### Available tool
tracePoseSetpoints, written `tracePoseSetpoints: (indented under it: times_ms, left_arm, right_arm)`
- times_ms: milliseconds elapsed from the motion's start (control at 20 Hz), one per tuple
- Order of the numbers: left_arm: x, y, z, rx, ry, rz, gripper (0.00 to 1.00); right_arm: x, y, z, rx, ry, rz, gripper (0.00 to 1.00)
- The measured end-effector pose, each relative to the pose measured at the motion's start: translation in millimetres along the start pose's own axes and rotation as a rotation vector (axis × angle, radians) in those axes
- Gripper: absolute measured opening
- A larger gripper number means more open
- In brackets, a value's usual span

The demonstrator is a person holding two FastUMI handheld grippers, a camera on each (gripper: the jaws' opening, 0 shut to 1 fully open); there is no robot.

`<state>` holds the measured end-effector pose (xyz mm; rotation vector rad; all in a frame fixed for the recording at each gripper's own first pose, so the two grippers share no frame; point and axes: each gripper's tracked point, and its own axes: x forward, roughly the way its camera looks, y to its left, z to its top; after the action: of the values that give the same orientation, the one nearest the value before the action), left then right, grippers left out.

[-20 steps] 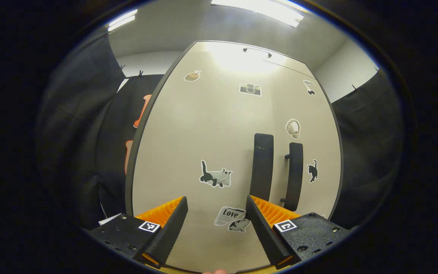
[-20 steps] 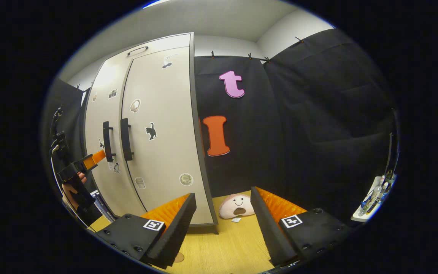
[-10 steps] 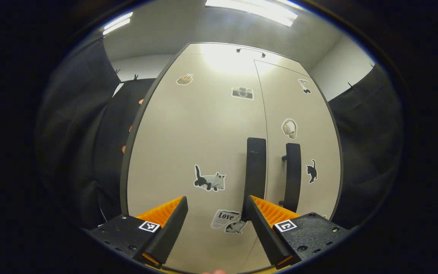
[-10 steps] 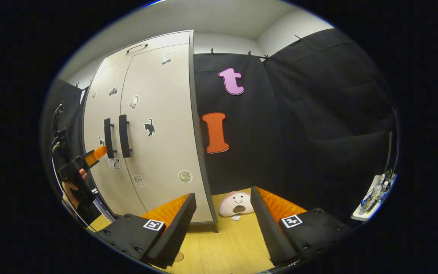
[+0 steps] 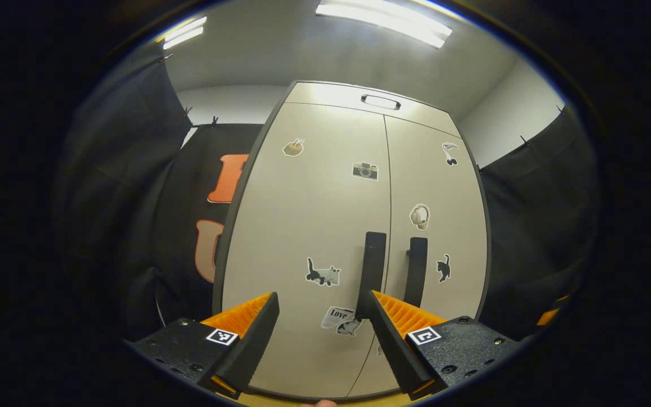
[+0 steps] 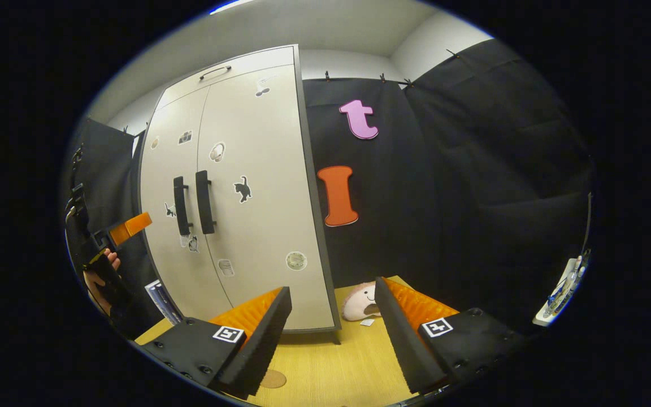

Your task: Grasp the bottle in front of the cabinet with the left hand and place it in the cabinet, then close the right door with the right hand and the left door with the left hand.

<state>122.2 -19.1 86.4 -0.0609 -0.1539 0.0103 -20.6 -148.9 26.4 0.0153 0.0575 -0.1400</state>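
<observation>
Both cabinet doors sit flush: the left door (image 5: 308,226) and right door (image 5: 433,226) meet along one straight seam, their black handles (image 5: 372,265) side by side. The bottle cannot be seen; I judge it shut inside, since the floor (image 6: 331,367) before the cabinet (image 6: 235,186) is bare of it. The left gripper (image 5: 321,333) is held off the door, jaws spread and empty (no contact needed once the panel is home). The right gripper (image 6: 330,333) hangs apart, likewise spread and empty. Task appears complete.
</observation>
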Motion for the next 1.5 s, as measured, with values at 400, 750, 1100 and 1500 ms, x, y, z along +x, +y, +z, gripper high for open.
tracePoseSetpoints:
  times_ms: [400, 750, 1100, 1500]
  left_arm:
    - [-74.8, 41.4, -1.1, 0.033, 0.042, 0.083, 0.94]
    - [-141.1, 59.4, -20.8, 0.055, 0.091, 0.098, 0.94]
    - [-167.7, 58.0, -12.4, 0.040, 0.047, 0.122, 0.94]
    - [-157.1, 46.7, -8.6, 0.020, 0.026, 0.090, 0.95]
  right_arm:
    - [-11.4, 40.9, -10.4, -0.001, 0.024, 0.102, 0.98]
    - [-23.4, 75.1, -13.1, -0.005, 0.000, 0.178, 0.98]
    - [-28.5, 91.4, -25.7, -0.015, -0.007, 0.207, 0.98]
    - [-29.5, 91.1, -26.2, -0.035, -0.022, 0.186, 0.98]
